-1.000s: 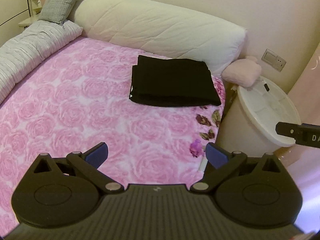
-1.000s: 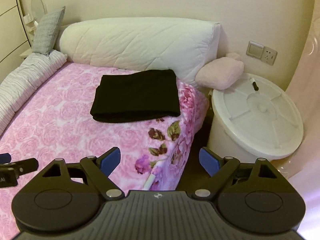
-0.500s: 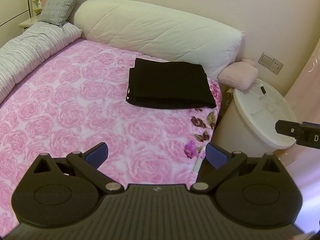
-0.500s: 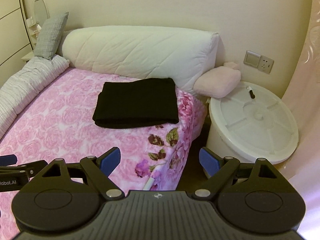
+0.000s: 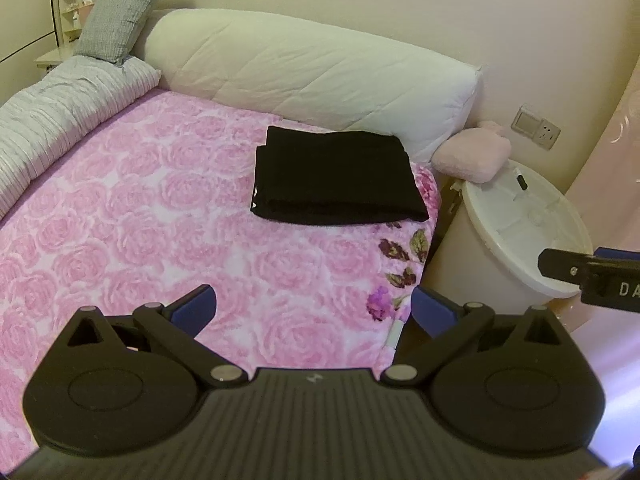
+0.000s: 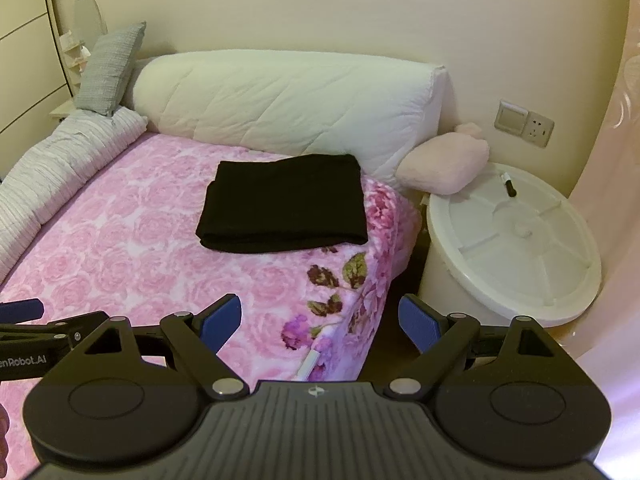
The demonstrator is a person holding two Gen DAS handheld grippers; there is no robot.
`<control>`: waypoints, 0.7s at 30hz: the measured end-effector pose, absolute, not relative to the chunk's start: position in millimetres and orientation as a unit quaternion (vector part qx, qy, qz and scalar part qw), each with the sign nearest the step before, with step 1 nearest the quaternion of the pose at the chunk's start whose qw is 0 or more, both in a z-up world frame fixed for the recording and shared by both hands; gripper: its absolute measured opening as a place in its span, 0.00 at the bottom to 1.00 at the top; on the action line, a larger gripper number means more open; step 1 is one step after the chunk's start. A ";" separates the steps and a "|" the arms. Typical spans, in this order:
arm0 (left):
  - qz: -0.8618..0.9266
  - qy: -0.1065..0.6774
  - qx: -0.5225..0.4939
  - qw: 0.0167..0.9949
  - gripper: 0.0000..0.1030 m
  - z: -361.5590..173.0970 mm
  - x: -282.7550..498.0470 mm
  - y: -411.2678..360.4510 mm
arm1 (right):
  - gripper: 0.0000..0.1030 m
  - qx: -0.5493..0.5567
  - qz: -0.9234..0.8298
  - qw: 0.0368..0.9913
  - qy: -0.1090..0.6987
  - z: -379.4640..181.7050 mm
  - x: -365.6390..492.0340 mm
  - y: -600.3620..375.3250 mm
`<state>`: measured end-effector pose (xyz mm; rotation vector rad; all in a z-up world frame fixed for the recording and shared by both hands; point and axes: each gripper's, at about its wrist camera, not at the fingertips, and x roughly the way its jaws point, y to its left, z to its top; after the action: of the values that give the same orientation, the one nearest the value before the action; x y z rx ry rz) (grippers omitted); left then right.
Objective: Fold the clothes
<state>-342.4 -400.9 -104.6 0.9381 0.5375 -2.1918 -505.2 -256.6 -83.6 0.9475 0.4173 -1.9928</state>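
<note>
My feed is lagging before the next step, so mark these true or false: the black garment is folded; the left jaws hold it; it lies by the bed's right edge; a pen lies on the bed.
1. The black garment is folded. True.
2. The left gripper holds it. False: its jaws are open and empty.
3. It lies near the right edge of the bed. True.
4. A pen lies on the bed. False: it is on the white tub's lid.
</note>
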 end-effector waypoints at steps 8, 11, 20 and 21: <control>-0.844 0.210 0.350 0.348 0.99 -91.8 -333.4 -392.2 | 0.86 0.377 -0.799 0.437 0.170 -74.8 -494.1 -250.5; -0.845 0.208 0.346 0.351 0.99 -86.1 -328.9 -386.6 | 0.86 0.373 -0.799 0.440 0.169 -69.8 -490.0 -245.5; -0.849 0.195 0.342 0.353 0.99 -69.8 -319.5 -363.4 | 0.86 0.366 -0.804 0.441 0.158 -51.7 -479.8 -223.8; -0.849 0.194 0.343 0.353 0.99 -68.6 -318.2 -360.5 | 0.86 0.366 -0.805 0.441 0.157 -50.2 -478.5 -220.8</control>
<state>-318.2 -360.5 -68.6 0.8859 0.5010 -2.1953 -478.5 -220.8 -50.2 0.9080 0.3888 -1.9984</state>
